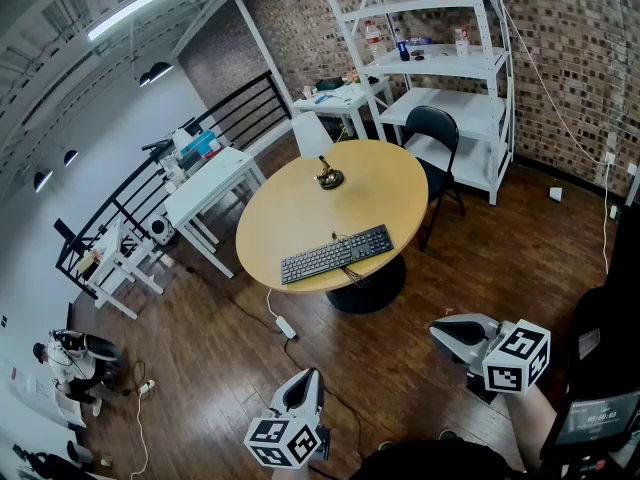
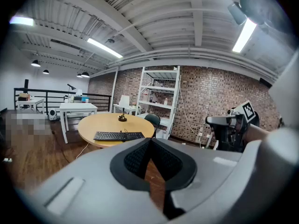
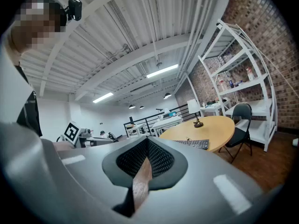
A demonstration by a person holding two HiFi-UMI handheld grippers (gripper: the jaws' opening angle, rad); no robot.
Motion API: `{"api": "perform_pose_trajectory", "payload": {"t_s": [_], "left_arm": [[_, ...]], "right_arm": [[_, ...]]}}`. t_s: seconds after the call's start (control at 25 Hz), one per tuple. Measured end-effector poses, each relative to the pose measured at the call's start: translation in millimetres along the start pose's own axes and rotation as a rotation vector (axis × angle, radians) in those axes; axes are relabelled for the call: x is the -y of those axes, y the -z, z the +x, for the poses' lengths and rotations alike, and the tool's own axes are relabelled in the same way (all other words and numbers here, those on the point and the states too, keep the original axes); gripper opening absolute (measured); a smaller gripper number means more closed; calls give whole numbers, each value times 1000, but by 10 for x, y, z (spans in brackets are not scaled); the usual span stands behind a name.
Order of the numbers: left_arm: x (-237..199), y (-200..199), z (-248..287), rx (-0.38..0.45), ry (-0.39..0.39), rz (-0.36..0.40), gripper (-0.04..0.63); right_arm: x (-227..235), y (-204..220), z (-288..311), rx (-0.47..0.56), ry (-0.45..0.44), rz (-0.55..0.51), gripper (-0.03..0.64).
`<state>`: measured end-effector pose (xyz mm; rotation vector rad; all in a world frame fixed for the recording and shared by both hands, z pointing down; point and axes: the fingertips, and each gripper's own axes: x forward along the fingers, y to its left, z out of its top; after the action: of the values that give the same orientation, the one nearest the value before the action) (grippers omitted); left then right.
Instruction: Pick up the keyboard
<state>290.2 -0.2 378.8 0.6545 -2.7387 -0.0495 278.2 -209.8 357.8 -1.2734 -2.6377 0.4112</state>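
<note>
Near the front edge of the round surface (image 1: 290,208), the black keyboard (image 1: 337,254) lies flat, well apart from both grippers. Left gripper (image 1: 304,378) and right gripper (image 1: 441,329) hang over the wooden floor, each with its fingers closed on nothing. As I judge it, three things could go wrong. Fingers that reach the thin, wide board without opening would only shove it toward the edge. A grip at one end would let it sag and twist. What looks like a dark cord (image 1: 351,272) looping over the edge could snag and tug on the lift.
</note>
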Motion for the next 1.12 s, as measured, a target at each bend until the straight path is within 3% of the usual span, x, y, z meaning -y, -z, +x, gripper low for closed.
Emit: {"api": "perform_pose_trajectory", "payload": {"t_s": [0.2,0.44,0.96,1.12], "left_arm": [[-24,-36,138,25,-6,-31,5],[-94,-138,484,20,51,23,5],[-1334,-655,919,97,178,27,5],[-1781,-785,977,158,216,29,5]], "right_arm": [[135,-6,-25,25,-6,7,2],[412,26,146,9,-29,9,2],[462,-281,1439,1,74,-39,3],[489,-270,1883,-1,106,-20,2]]}}
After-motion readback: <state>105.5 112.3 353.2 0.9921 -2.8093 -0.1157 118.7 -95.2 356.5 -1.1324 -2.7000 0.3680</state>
